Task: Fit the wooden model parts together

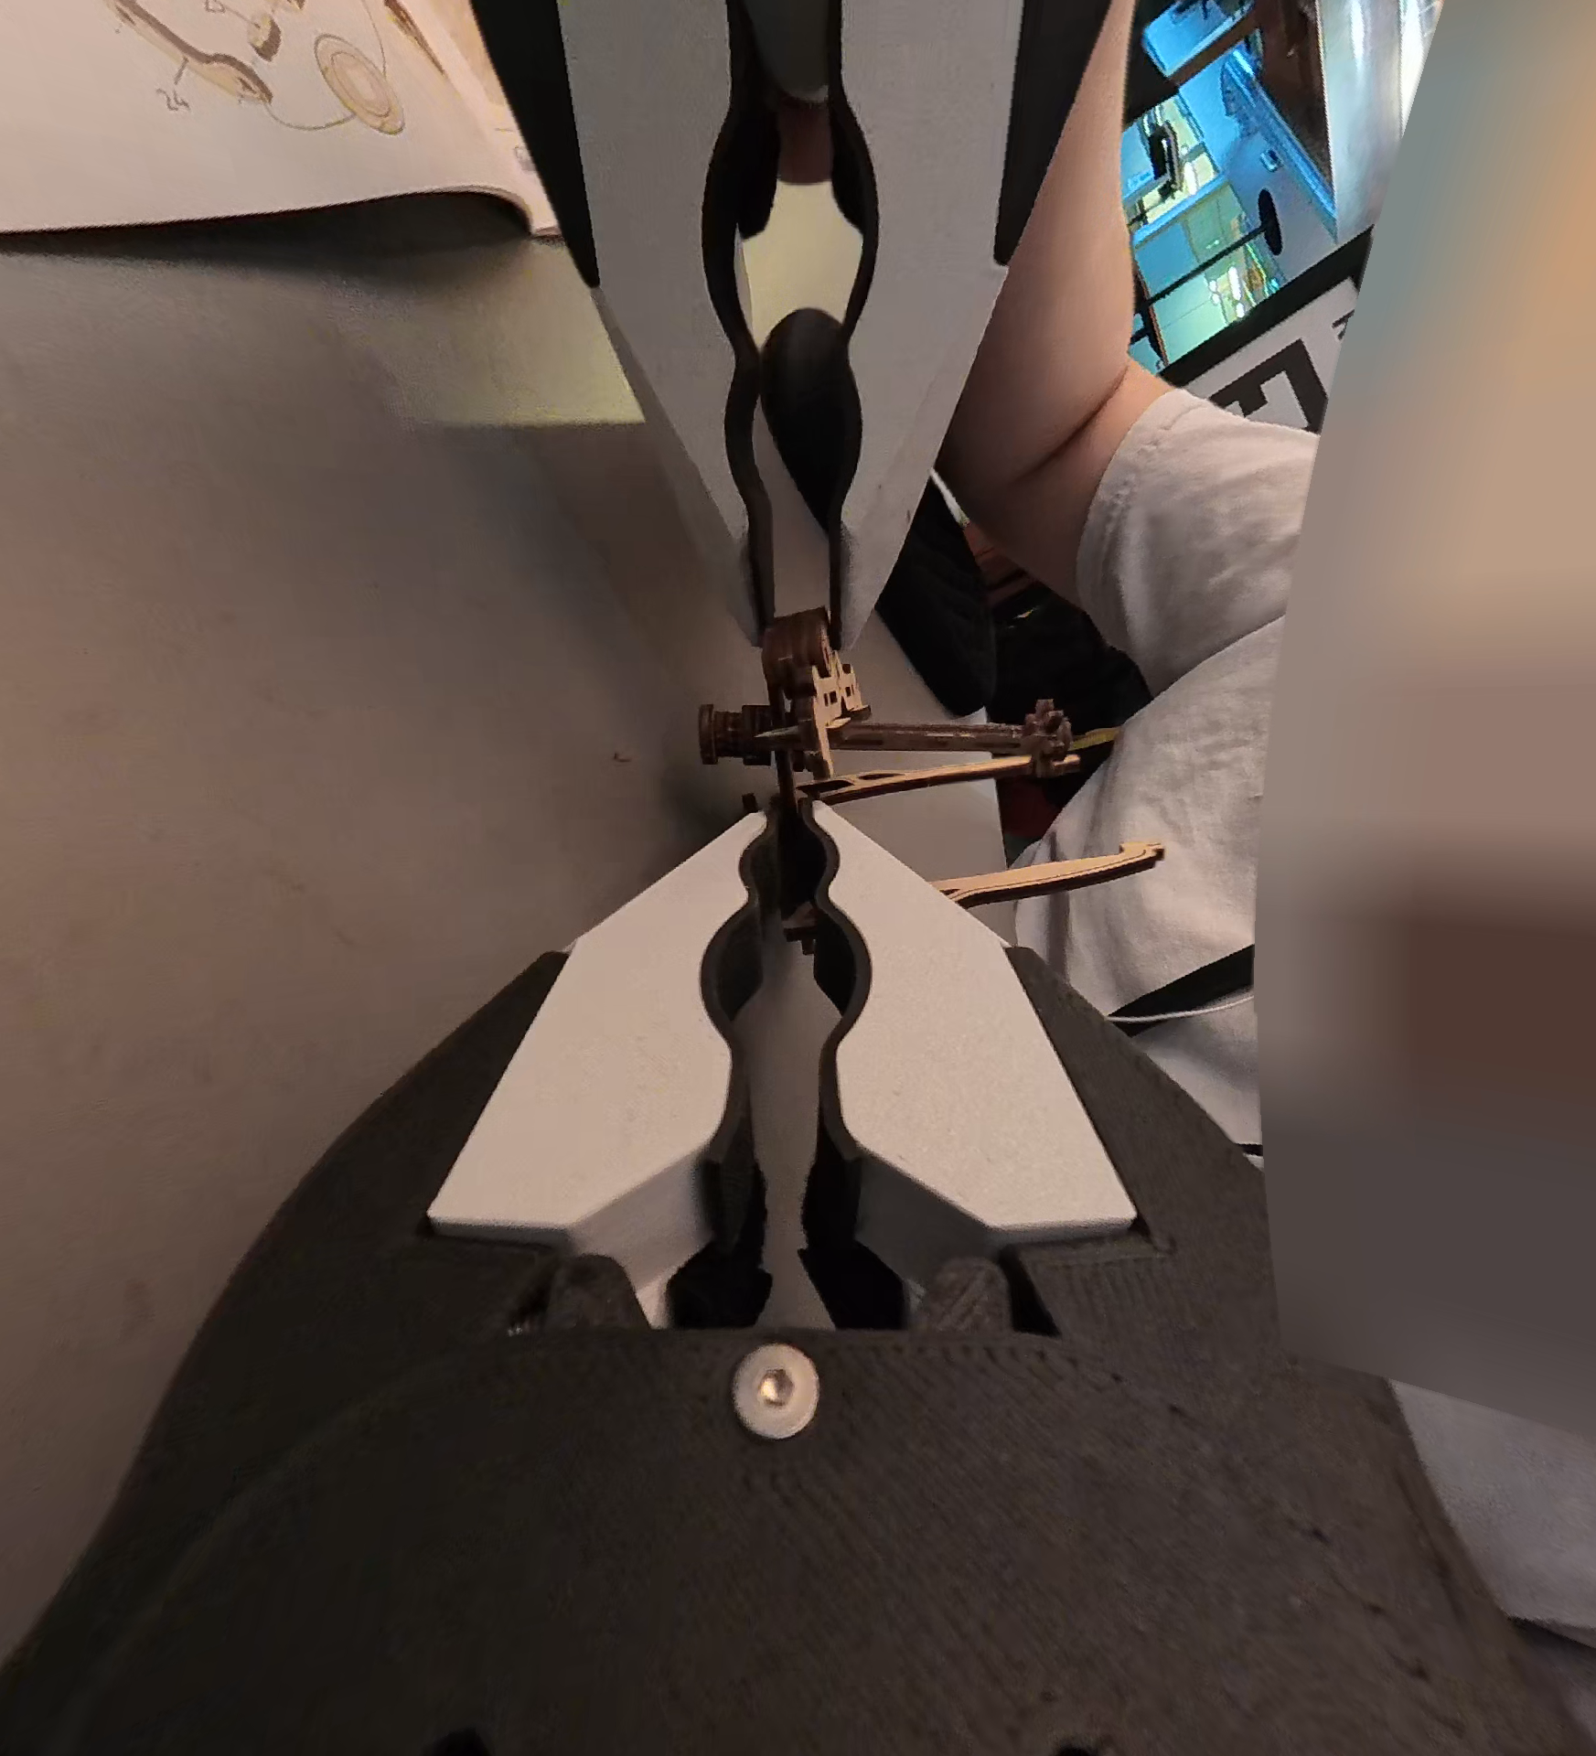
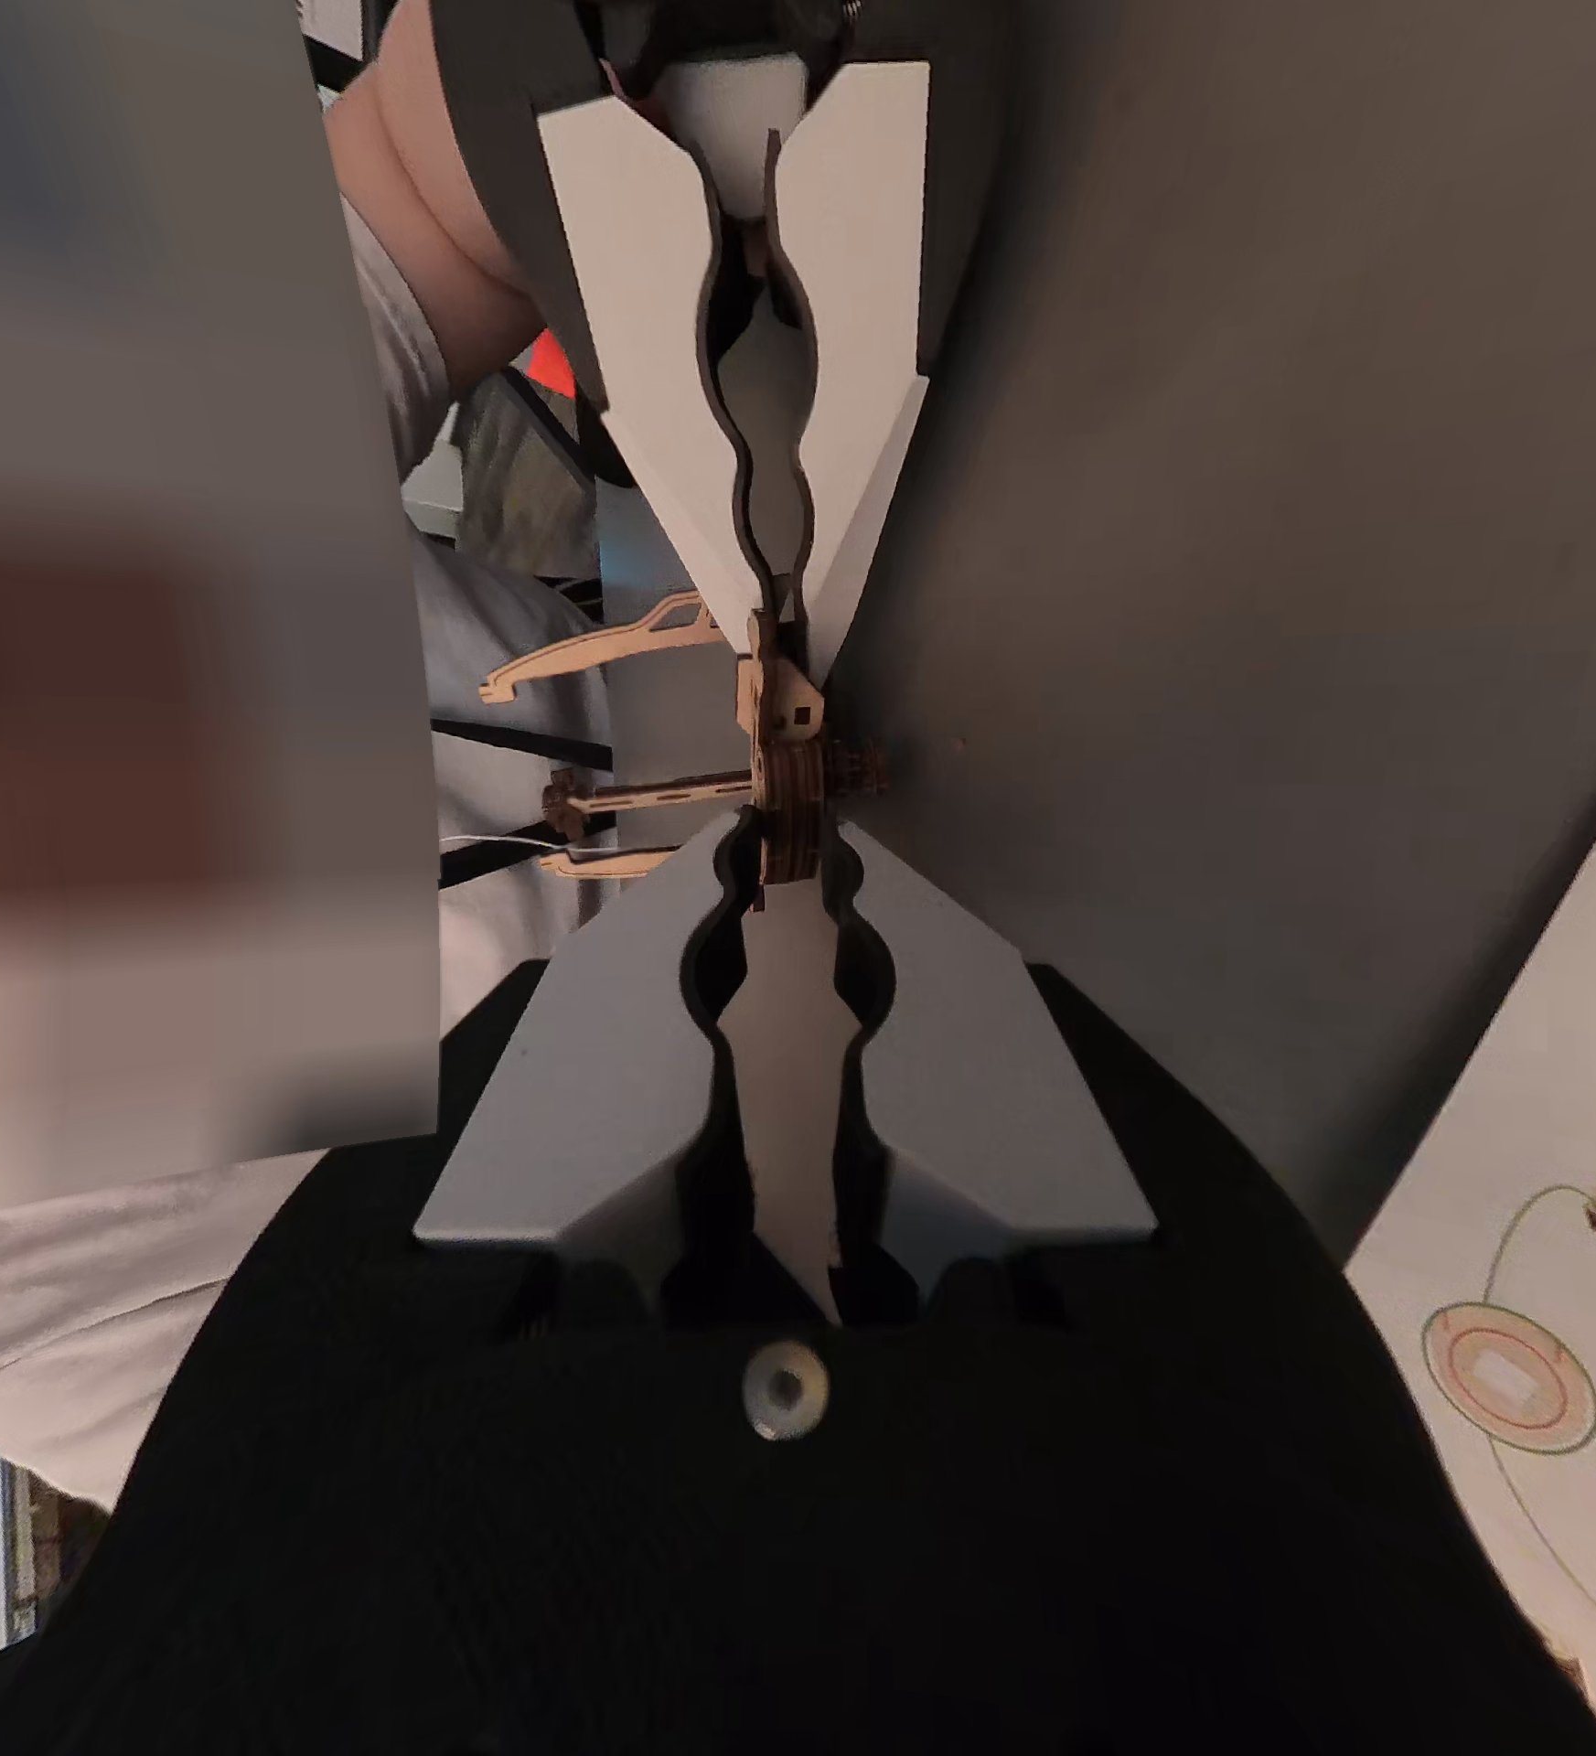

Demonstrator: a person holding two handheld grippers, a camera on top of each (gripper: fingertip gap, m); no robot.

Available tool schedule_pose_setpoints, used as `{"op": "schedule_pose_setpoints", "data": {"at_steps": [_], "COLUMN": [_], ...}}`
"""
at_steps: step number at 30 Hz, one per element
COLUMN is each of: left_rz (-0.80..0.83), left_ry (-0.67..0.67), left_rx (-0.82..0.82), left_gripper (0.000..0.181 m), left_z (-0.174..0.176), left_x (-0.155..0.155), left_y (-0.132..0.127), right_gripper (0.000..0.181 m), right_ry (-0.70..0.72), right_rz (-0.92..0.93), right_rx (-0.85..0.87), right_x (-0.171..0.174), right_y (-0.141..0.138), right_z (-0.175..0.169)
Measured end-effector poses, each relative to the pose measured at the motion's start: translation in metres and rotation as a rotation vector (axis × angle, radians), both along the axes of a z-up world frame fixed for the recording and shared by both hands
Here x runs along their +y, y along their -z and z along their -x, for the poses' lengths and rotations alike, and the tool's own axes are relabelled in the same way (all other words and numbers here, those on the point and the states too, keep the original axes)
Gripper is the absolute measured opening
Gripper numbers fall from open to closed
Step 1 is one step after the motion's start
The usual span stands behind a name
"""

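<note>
A small wooden car model is held in the air between my two grippers, which meet tip to tip. My left gripper (image 1: 789,815) is shut on a thin car-shaped side panel (image 1: 1050,869), seen edge-on between its fingers. My right gripper (image 2: 789,841) is shut on a stacked wooden wheel (image 2: 789,798) at the end of the axle (image 2: 661,793). The axle carries a small gear (image 2: 566,803) at its far end. In the left wrist view the right gripper (image 1: 798,622) comes from above, with the wheel (image 1: 798,646). In the right wrist view the left gripper (image 2: 779,618) holds the panel (image 2: 613,646).
A grey table (image 1: 252,760) lies behind the model. A printed instruction sheet (image 1: 205,95) lies on it, also in the right wrist view (image 2: 1535,1330). A person in a white shirt (image 1: 1183,589) is close by. A lit screen (image 1: 1231,190) stands behind. Both grippers' tips are close together, under 4 cm apart.
</note>
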State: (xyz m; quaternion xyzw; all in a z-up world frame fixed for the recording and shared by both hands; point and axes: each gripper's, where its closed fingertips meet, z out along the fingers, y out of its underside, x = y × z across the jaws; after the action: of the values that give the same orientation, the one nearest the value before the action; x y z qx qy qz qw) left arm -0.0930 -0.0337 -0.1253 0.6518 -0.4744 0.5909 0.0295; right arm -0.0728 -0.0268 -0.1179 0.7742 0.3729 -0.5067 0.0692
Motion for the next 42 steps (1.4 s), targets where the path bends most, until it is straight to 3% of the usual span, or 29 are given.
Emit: {"op": "schedule_pose_setpoints", "data": {"at_steps": [10,31,36,42], "left_rz": [-0.052,-0.022,-0.002,0.036], "left_ry": [0.022,0.031,0.022,0.012], "left_rx": [-0.004,0.003,0.011,0.015], "left_gripper": [0.000,0.000,0.000,0.000], "left_z": [0.0009,0.0010,0.0010,0.0011], "left_x": [-0.0027,-0.0043,-0.0034,-0.0024], "left_y": [0.0010,0.0020,0.0027,0.0018], "right_gripper": [0.011,0.011,0.011,0.011], "right_ry": [-0.108,-0.292,-0.266,-0.132], "right_rz": [-0.083,-0.036,-0.015,-0.046], "right_rx": [-0.125,-0.256,-0.251,-0.126], "right_x": [-0.0014,-0.0026,-0.0024,-0.0023], "right_y": [-0.0006,0.0021,0.0032,0.0031], "right_z": [0.0004,-0.0005,0.0000,0.0005]}}
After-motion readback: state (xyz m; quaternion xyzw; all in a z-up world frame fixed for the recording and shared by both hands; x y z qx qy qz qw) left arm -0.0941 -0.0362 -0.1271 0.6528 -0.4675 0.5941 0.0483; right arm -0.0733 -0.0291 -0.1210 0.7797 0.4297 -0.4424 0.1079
